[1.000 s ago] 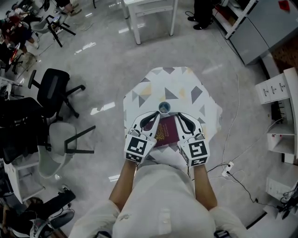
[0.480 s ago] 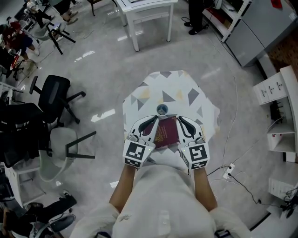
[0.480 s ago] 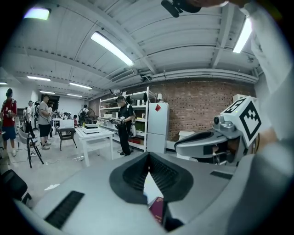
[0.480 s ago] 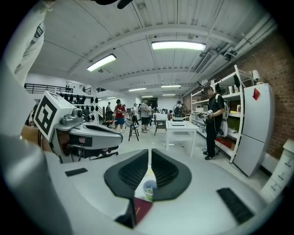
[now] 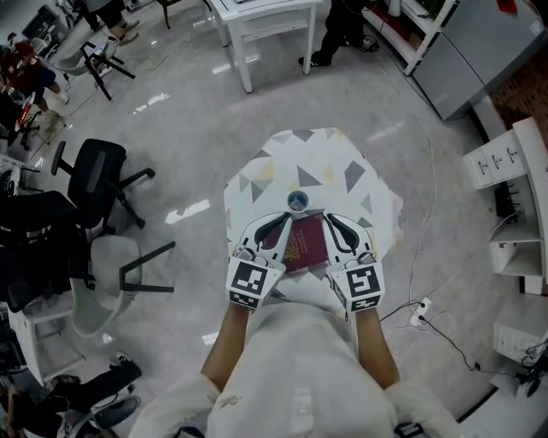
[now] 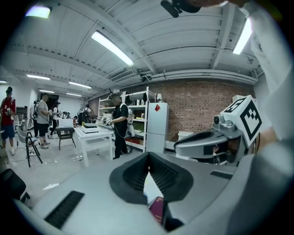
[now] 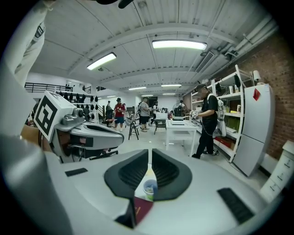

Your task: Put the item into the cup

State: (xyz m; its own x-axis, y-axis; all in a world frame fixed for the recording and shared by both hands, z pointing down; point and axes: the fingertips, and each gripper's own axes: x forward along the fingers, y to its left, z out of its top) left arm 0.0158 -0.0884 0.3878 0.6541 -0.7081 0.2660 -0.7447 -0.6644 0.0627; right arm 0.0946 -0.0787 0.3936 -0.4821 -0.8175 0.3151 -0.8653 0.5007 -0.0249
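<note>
A small blue cup (image 5: pixel 299 201) stands on the patterned tabletop (image 5: pixel 325 167), just beyond both grippers. A maroon booklet (image 5: pixel 304 244) lies flat on the table between them. My left gripper (image 5: pixel 285 216) rests at the booklet's left edge with its jaws shut and nothing between them. At the booklet's right edge my right gripper (image 5: pixel 329 218) is likewise shut and empty. In the right gripper view the cup (image 7: pixel 149 187) and booklet (image 7: pixel 142 209) show below the closed tips (image 7: pixel 149 151). The left gripper view shows the booklet (image 6: pixel 157 209) under its closed tips (image 6: pixel 148 155).
The table is small, with floor all around it. Black office chairs (image 5: pixel 98 171) stand to the left, a white table (image 5: pixel 265 17) is further back, white shelves (image 5: pixel 514 171) are at the right and cables (image 5: pixel 428 308) lie on the floor. People stand in the background.
Both grippers, the booklet and the cup keep their places. Only the head camera shifted slightly, and a person at the back moved.
</note>
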